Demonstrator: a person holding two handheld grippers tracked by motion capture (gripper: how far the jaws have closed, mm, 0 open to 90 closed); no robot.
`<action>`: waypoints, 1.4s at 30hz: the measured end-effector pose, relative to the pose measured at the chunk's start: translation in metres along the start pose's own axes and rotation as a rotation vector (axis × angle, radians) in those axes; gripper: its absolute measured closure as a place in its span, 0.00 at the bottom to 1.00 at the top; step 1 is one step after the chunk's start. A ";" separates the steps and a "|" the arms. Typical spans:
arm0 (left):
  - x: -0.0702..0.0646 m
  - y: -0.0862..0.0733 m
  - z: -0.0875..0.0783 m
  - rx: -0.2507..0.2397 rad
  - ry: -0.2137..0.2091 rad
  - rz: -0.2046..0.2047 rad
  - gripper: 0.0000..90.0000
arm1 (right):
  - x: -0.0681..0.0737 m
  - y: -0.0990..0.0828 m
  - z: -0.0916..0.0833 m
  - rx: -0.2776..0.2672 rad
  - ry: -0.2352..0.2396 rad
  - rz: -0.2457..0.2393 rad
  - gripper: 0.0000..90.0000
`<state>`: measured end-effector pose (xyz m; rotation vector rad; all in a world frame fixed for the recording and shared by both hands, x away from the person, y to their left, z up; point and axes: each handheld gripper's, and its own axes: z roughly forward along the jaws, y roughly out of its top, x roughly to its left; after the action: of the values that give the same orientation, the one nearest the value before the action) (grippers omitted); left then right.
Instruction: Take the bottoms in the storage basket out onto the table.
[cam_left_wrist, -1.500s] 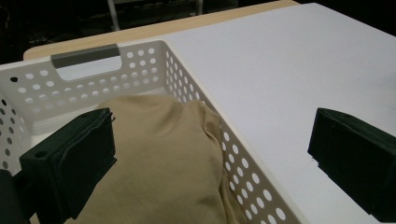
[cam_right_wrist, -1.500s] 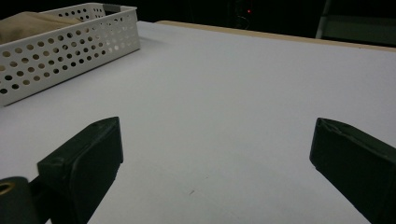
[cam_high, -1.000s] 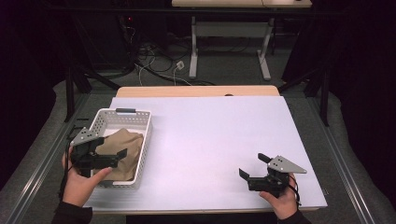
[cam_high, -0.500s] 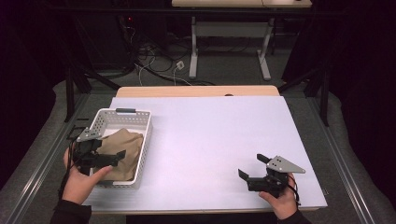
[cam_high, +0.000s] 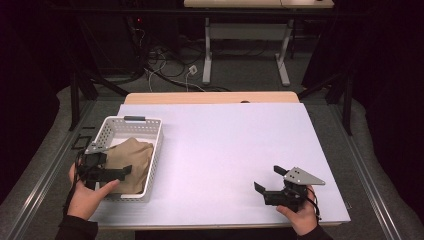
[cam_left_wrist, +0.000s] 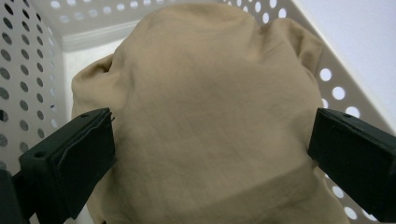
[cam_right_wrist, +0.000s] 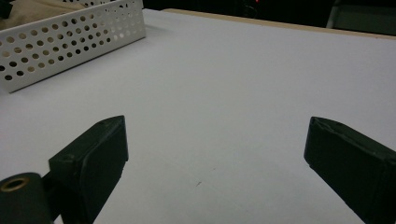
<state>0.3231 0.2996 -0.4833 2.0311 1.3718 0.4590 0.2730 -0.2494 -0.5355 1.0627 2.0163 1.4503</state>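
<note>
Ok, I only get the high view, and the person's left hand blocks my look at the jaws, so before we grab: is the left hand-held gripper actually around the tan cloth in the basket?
Observer: Yes. In the left gripper view, the left hand-held gripper is open, with one jaw on each side of the tan cloth. No fold is pinched.
Operator: Is the cloth flat or bunched?
Observer: Bunched. It forms a rounded mound and leans against the basket wall on that view's right.
Operator: And the right one?
Observer: In the right gripper view, the right hand-held gripper has just been closing its jaws. They stand apart, and between them is only bare white table.
</note>
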 end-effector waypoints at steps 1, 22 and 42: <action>0.001 -0.001 0.001 0.002 -0.002 -0.002 0.00 | 0.000 0.000 0.000 0.002 0.000 0.000 0.07; 0.010 -0.004 0.013 0.078 -0.013 -0.057 0.00 | 0.002 -0.001 0.002 0.016 0.008 -0.001 0.07; 0.011 0.000 0.022 0.163 -0.039 -0.066 0.00 | 0.004 -0.001 0.003 0.028 0.018 -0.013 0.07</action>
<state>0.3409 0.3028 -0.4999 2.1045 1.4900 0.2845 0.2728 -0.2447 -0.5377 1.0492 2.0584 1.4336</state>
